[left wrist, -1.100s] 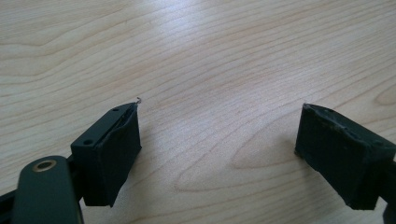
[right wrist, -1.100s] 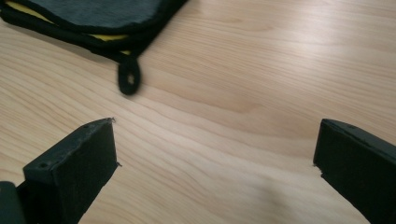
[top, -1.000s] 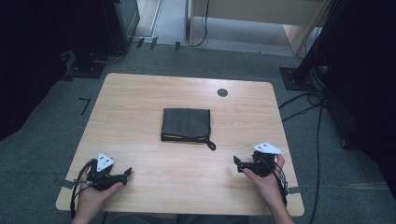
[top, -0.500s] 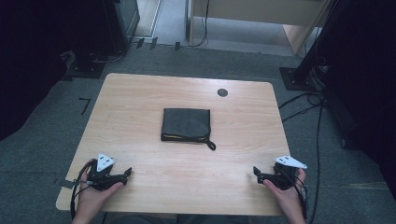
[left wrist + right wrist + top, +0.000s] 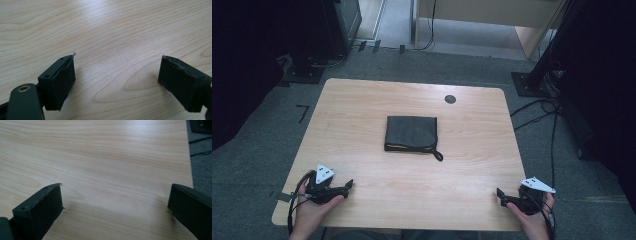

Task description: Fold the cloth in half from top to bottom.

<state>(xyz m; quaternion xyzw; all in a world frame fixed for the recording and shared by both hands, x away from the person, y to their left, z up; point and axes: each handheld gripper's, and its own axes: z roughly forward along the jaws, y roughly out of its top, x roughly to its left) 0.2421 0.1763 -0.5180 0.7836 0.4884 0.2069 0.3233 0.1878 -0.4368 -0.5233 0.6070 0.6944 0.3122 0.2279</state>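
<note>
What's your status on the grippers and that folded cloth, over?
Left gripper open, empty, near table corner. Right gripper open, empty, near right corner. Folded dark cloth mid-table, untouched. Path clear.

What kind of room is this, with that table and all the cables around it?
Probably a lab or recording workspace, not a home. A bare wooden table stands on grey carpet, black stands with trailing cables ring it, and a person holds a left gripper and a right gripper near a folded dark cloth.

Black folded cloth (image 5: 411, 133), pale wood-grain table (image 5: 362, 115), grey carpet floor (image 5: 257, 165)
</note>
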